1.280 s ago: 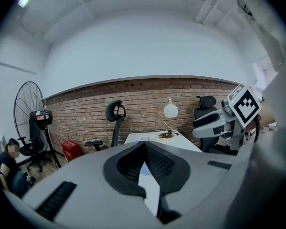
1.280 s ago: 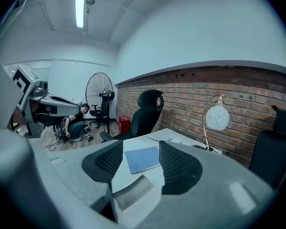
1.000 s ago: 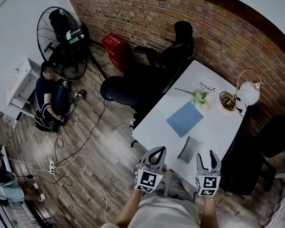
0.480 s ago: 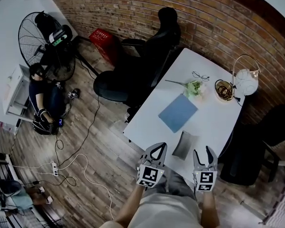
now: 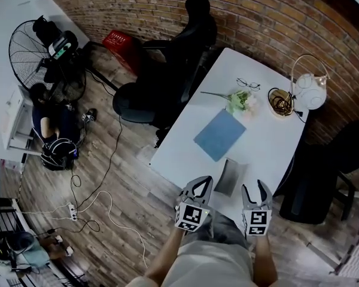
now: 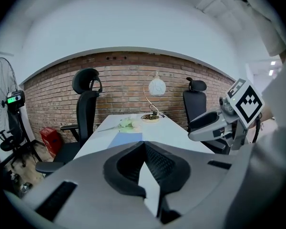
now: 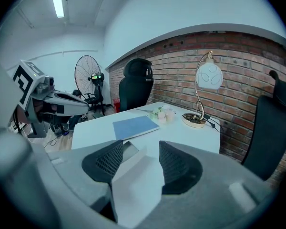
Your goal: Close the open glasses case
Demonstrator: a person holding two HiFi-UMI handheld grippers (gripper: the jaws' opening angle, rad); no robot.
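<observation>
- Glasses case [image 5: 229, 177] lies on the white bench [image 5: 269, 148], close to the edge nearest you. It sits just beyond both jaw sets and just short of the blue notebook [image 5: 220, 134].
- Your left hand-held gripper [image 5: 197, 187] has its jaws closed tip to tip, with nothing between them. Your right hand-held gripper [image 5: 256, 191] has its jaws apart and empty, and the case shows low in the gap in its own view.
- The case looks grey, boxy and flat-sided, probably a rigid shell with a matte skin. It is too small in the head view to tell which long side carries the hinge.
- The bench top is smooth and faintly glossy, so expect little friction under the case.
- The pads [image 7: 107, 163] are dark with a fine cross-hatched face. That grips well, but only once it is seated flat.
- Pushing the lid over with one jaw set and no brace could skate the case across the top, or off the near edge onto the wooden floor [image 5: 125, 178].
- Pressing from the hinge side would likely tip the case rather than fold it.
- A half-pressed lid may spring back open.
</observation>
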